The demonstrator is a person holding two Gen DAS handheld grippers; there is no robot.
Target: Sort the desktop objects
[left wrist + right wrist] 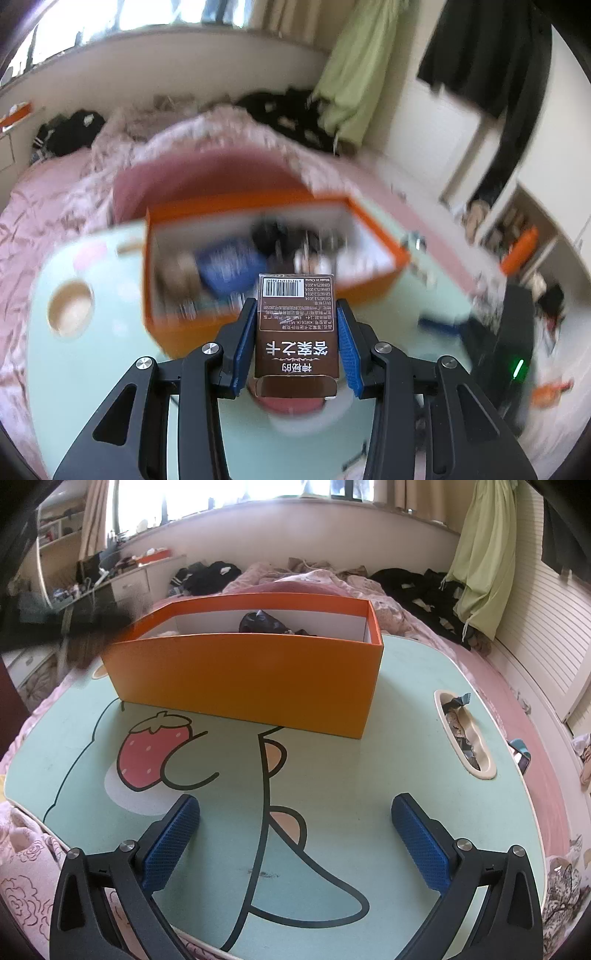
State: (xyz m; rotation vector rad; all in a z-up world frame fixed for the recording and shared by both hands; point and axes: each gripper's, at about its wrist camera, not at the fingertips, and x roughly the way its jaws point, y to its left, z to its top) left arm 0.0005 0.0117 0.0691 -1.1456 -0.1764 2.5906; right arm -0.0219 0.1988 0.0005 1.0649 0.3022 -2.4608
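Left gripper point(295, 343) is clamped on the brown card box point(297, 325), long axis pointing straight ahead at the orange box point(373, 225) just beyond, while the right gripper point(295, 843) gapes wide, holding nothing.

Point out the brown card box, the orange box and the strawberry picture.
brown card box point(297, 332): left wrist view, printed face.
orange box point(243, 681): right wrist view, near wall.
strawberry picture point(153, 749): right wrist view, red body.

Behind the pale green cartoon-printed lap table point(388, 775): rumpled pink floral bedding point(325, 578), heaped with black clothes point(424, 587). Hanging at right, a light green garment point(484, 554). At left, a cluttered white dresser point(129, 579) under a bright window point(221, 494).
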